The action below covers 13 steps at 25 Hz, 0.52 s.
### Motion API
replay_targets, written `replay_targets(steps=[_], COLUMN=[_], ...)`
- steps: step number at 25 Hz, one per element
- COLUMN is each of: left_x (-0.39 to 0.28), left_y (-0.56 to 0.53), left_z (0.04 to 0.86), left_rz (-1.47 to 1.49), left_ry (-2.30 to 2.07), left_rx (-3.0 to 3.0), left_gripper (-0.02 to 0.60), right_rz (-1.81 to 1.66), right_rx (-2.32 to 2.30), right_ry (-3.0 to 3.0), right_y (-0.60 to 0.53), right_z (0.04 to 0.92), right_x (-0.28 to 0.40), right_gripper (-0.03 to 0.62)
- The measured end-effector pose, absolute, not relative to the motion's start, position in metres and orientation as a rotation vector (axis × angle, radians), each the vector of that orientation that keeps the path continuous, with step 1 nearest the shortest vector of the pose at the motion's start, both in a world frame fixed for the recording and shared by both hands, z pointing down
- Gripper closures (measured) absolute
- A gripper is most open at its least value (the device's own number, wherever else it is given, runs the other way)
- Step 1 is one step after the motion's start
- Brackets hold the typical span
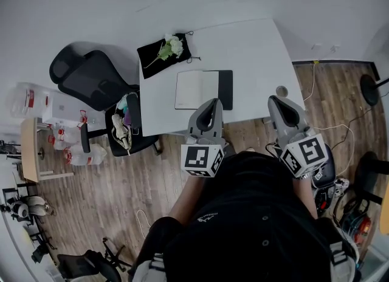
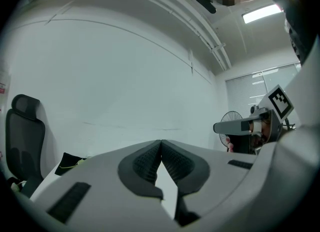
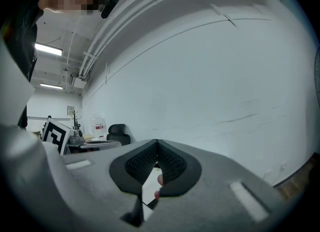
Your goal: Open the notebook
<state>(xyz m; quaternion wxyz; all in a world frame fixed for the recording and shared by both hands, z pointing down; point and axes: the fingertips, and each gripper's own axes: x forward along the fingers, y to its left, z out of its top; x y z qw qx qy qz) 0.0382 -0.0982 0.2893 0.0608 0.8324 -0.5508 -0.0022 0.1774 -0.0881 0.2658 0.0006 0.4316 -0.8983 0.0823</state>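
The notebook (image 1: 203, 89) lies on the white table (image 1: 255, 56) near its front edge, showing a white page with a black strip along its right side. My left gripper (image 1: 211, 106) hangs just in front of the notebook's lower right corner, jaws shut with nothing between them; its tips meet in the left gripper view (image 2: 161, 141). My right gripper (image 1: 276, 101) is level at the table's front right edge, apart from the notebook. Its jaws are also shut and empty in the right gripper view (image 3: 157, 141). The notebook is hidden behind the jaws in both gripper views.
A black cloth with a white flower (image 1: 164, 50) lies at the table's back left corner. A small round object (image 1: 281, 91) sits near the right gripper. A black office chair (image 1: 91, 77) stands left of the table. Cables (image 1: 340, 132) run over the wooden floor at right.
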Motion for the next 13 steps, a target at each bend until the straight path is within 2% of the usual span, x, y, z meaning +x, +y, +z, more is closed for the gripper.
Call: replay_targets(steps=[13], left_x=[0.0418], left_y=[-0.1039], left_z=[0.2920], left_rz=[-0.001], left_ry=[-1.679], left_rx=[2.510], left_gripper=[0.575], right_rz=[0.290], right_rx=[1.360], right_ry=[-2.810], right_y=[-0.0944], right_z=[0.2718], right_x=[0.1873], right_gripper=[0.589])
